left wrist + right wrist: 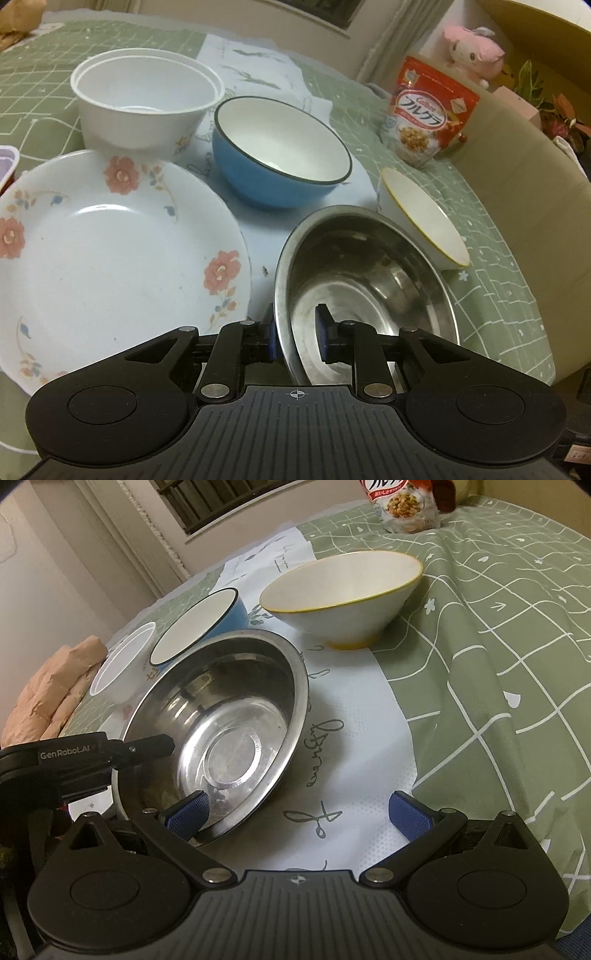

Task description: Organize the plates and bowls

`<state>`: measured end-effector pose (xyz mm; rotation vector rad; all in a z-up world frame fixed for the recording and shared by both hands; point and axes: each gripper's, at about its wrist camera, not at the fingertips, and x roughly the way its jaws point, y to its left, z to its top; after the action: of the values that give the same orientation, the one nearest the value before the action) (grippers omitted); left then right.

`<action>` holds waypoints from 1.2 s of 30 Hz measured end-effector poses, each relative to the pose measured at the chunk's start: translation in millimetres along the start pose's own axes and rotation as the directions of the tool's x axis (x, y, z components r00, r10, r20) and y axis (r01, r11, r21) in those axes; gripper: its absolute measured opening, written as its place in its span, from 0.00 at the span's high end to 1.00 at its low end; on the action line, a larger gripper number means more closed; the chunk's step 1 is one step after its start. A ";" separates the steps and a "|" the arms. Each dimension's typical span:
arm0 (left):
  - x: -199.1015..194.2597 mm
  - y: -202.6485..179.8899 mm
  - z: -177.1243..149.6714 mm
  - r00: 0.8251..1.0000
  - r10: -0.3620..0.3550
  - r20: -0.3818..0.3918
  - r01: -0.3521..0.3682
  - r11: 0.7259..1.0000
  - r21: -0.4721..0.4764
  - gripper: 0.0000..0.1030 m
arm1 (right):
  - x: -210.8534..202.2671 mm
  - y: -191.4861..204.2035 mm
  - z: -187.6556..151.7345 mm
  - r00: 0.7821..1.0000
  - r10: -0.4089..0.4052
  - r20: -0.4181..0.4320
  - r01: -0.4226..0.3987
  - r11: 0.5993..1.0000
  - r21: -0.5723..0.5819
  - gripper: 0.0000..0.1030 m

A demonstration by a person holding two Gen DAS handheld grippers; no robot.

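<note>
Steel bowl point(365, 295) sits on the white printed cloth point(351, 760) over the green checked tablecloth point(498, 646), nearest the cameras. Left gripper point(297, 338) straddles the bowl's near rim, one blue pad outside the wall, one inside; a small gap shows on the inside pad, so the jaws stand narrowly apart and do not look clamped on the rim. Right gripper point(299, 814) is wide open with nothing held; its left pad sits at the steel bowl's near edge, its right pad over bare cloth. Floral plate point(110, 258) lies just left of the steel bowl. Blue bowl point(280, 147) is behind, white plastic bowl point(144, 99) beyond the plate, yellow-rimmed bowl point(421, 218) just right of the steel one, tilted. Cereal bag point(428, 110) stands upright at the far right.
</note>
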<state>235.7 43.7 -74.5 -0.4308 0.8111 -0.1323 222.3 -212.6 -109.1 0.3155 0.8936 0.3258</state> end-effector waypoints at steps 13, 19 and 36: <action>-1.4 -2.3 1.2 1.000 0.015 0.009 -0.015 1.000 0.002 0.78 | -10.3 9.2 6.7 0.998 0.016 0.053 -0.009 0.992 -0.123 0.02; 1.5 -5.6 2.8 0.999 0.035 0.005 -0.035 0.999 0.002 0.78 | -1.0 19.8 35.4 0.989 -0.041 0.140 0.057 0.992 -0.116 0.21; -42.9 14.9 8.9 0.992 -0.033 0.124 0.033 0.999 0.002 0.78 | -12.6 92.3 39.3 0.969 -0.092 0.231 0.151 0.955 -0.255 0.48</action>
<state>212.0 71.9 -46.4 -0.4486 0.6823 -0.1348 232.9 -139.2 -40.2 0.0391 0.6401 0.2886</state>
